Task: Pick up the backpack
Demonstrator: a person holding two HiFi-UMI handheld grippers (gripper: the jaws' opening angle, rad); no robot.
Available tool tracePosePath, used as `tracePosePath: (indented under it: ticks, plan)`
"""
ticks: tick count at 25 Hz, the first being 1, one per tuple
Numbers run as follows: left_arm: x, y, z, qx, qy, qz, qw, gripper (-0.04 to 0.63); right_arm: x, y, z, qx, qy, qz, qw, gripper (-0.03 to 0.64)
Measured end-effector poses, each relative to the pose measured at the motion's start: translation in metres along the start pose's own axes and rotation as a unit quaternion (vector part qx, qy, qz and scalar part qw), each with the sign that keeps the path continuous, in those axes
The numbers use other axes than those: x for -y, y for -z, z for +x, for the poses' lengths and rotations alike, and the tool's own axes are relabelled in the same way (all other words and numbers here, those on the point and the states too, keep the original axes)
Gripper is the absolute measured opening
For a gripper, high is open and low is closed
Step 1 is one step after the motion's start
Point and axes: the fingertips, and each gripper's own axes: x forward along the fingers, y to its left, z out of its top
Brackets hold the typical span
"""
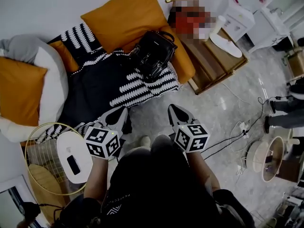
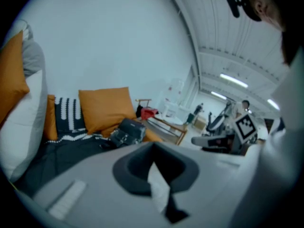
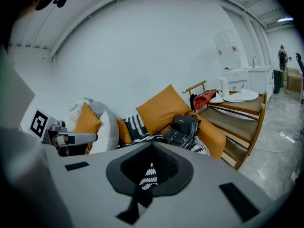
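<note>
- Black leather backpack point(image 1: 153, 53) lies on black-and-white patterned throw point(image 1: 137, 88), against orange fabric cushion point(image 1: 124, 14), at 12 o'clock from both grippers, well apart.
- Left gripper point(image 1: 122, 114): clenched, empty.
- Right gripper point(image 1: 172, 110): clenched, empty.

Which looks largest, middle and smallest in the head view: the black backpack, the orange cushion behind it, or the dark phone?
Largest: orange cushion.
Then: black backpack.
Smallest: dark phone, though nearer the camera.

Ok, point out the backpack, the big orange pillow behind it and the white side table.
backpack point(image 1: 153, 53), head view, middle of its black front.
pillow point(image 1: 124, 14), head view, centre of the orange cover.
side table point(image 1: 70, 145), head view, bare part of its white top.
</note>
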Motion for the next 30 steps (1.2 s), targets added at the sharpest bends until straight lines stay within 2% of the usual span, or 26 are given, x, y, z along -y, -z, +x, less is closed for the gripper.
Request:
tracePosePath:
  ticks: [9, 16, 22, 30]
  plan:
    - [-0.028, -0.019, 0.036, 0.007, -0.016, 0.018, 0.9997, 0.012, 0.029, -0.011, 0.04, -0.011, 0.016, 0.012, 1.0, -0.005]
    - [-0.065, -0.048, 0.089, 0.013, -0.033, 0.034, 0.9988, 0.014, 0.061, -0.043, 0.097, -0.017, 0.015, 0.001, 1.0, 0.0]
    - [-0.081, -0.068, 0.144, -0.007, -0.022, 0.033, 0.9992, 0.025, 0.091, -0.067, 0.143, -0.04, 0.012, 0.008, 0.999, 0.022]
    - [-0.114, -0.083, 0.205, -0.035, -0.029, 0.026, 0.9986, 0.084, 0.129, -0.078, 0.197, -0.072, 0.014, 0.016, 0.997, 0.084]
